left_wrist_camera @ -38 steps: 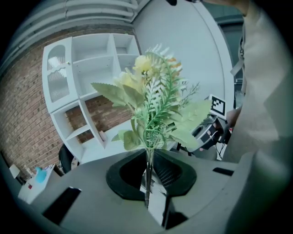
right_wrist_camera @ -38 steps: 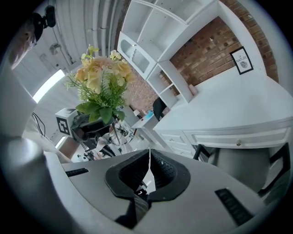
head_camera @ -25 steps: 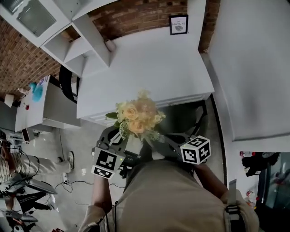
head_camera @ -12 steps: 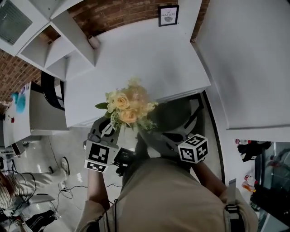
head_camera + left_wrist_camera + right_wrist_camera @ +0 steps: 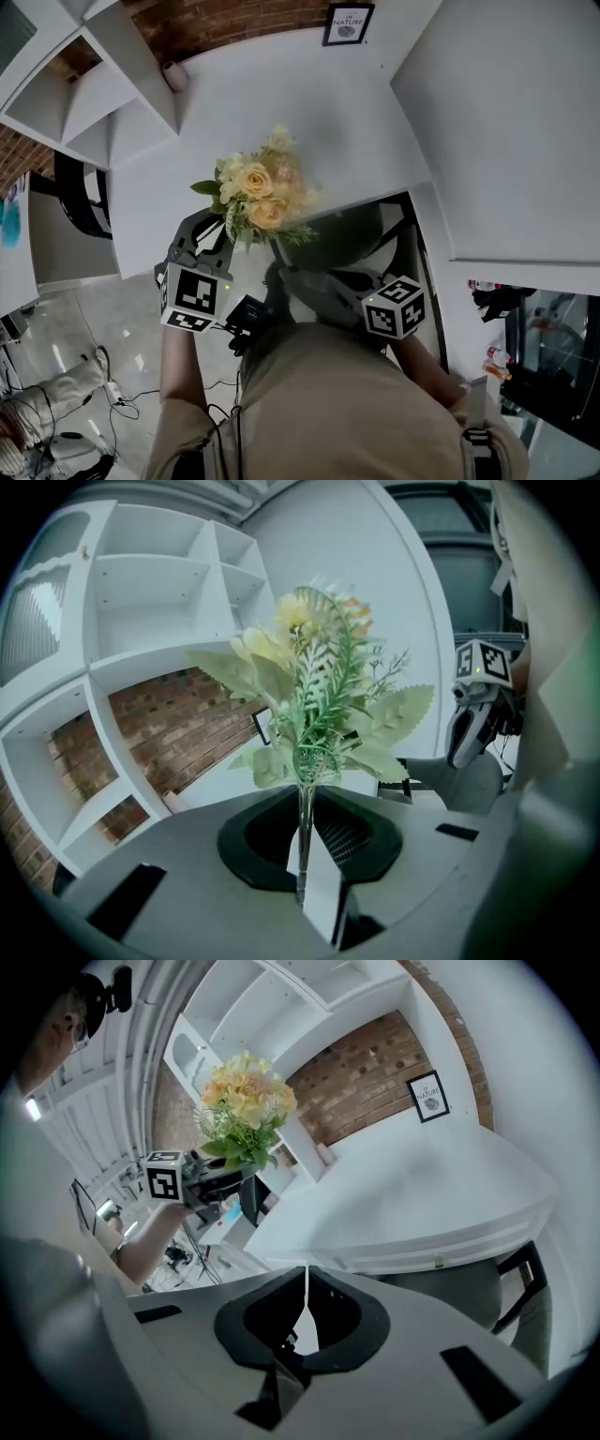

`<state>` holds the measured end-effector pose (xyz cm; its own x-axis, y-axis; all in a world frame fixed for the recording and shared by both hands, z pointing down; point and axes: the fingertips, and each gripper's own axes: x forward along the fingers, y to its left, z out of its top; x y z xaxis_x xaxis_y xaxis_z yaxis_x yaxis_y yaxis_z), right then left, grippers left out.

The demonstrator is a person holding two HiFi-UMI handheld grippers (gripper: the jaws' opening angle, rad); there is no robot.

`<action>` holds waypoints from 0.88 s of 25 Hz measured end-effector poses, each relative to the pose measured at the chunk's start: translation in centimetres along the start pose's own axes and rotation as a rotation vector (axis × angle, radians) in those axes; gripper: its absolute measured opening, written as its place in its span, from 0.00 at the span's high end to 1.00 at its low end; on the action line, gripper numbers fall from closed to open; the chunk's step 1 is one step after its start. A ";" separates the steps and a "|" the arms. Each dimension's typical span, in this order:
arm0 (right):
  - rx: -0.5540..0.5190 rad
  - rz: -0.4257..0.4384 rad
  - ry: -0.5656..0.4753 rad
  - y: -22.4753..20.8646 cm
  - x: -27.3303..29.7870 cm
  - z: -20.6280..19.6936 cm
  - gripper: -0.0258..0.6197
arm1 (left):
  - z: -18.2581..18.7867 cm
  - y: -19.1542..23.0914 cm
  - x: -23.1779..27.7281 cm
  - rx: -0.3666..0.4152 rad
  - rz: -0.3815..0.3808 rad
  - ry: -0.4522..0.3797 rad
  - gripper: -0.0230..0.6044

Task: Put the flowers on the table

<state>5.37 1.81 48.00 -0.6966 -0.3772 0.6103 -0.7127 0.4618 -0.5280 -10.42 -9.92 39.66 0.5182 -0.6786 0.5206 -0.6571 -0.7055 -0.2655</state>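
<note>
A bouquet of pale yellow and peach flowers (image 5: 253, 190) with green leaves stands upright over the front edge of the white table (image 5: 319, 112). My left gripper (image 5: 223, 244) is shut on its thin stems, just below the leaves. In the left gripper view the stems (image 5: 302, 827) run straight up between the closed jaws, and the bouquet (image 5: 314, 691) fills the middle. My right gripper (image 5: 281, 277) hangs low beside the stems, shut with nothing in it; its jaws (image 5: 306, 1299) meet in a thin line. From the right gripper view the bouquet (image 5: 242, 1108) shows at upper left, above the left gripper (image 5: 202, 1180).
A dark chair (image 5: 352, 239) is tucked under the table's near edge. A framed picture (image 5: 348, 22) leans on the brick wall at the table's far side. White shelving (image 5: 89, 89) stands to the left, and a second white surface (image 5: 506, 131) to the right.
The bouquet and both grippers have moved forward, from in front of the table to over its front edge. The left gripper's hold on the stems is unchanged.
</note>
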 end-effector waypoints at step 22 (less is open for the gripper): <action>0.055 -0.125 -0.053 0.1 3.3 4.9 0.92 | 0.7 7.2 7.4 0.235 -0.117 0.033 0.89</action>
<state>2.59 -3.37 47.05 -0.6044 -0.4713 0.6423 -0.7967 0.3643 -0.4823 -10.92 -20.22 41.00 0.5624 -0.5852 0.5841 -0.4467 -0.8095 -0.3810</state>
